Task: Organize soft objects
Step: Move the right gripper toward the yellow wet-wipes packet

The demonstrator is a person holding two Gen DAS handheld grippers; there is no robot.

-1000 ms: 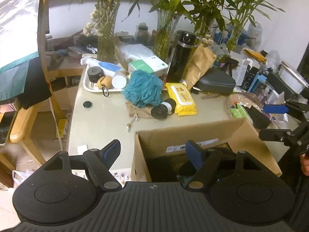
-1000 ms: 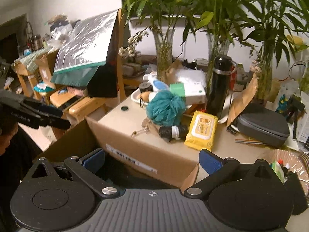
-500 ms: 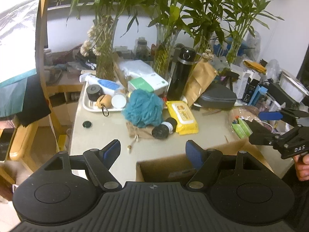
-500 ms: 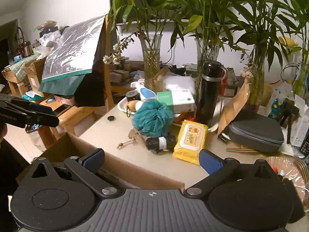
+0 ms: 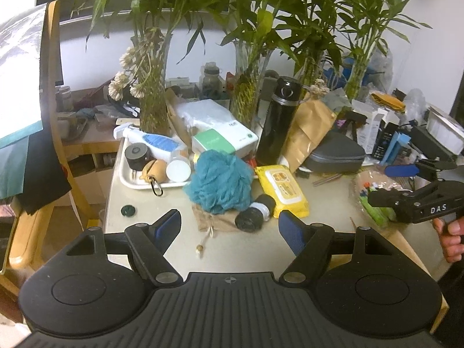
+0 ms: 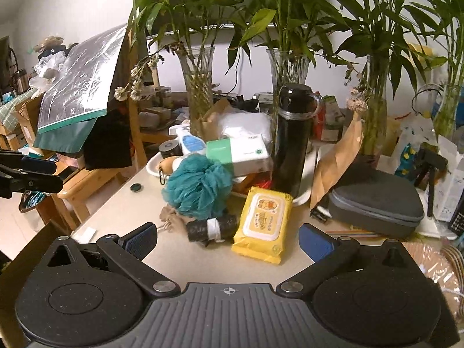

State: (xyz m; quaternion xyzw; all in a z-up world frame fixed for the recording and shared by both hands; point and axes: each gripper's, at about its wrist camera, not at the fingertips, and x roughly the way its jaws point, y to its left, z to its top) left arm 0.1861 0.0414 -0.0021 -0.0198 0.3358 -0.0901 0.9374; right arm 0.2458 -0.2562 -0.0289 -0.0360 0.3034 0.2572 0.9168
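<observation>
Both the left gripper [image 5: 229, 226] and right gripper [image 6: 227, 239] stood wide open and empty, the teal bath pouf [image 5: 221, 185] on the table [image 5: 246, 249] straight ahead, seemingly nearer the left.

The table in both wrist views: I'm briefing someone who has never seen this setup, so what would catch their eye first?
Probably the teal mesh bath pouf, the brightest soft thing, near the table's middle in front of the white tray. Beside it lies a yellow wet-wipes pack, with a tall black flask standing behind and leafy stems in glass vases towering at the back. Both the left gripper and right gripper are open and empty.
</observation>
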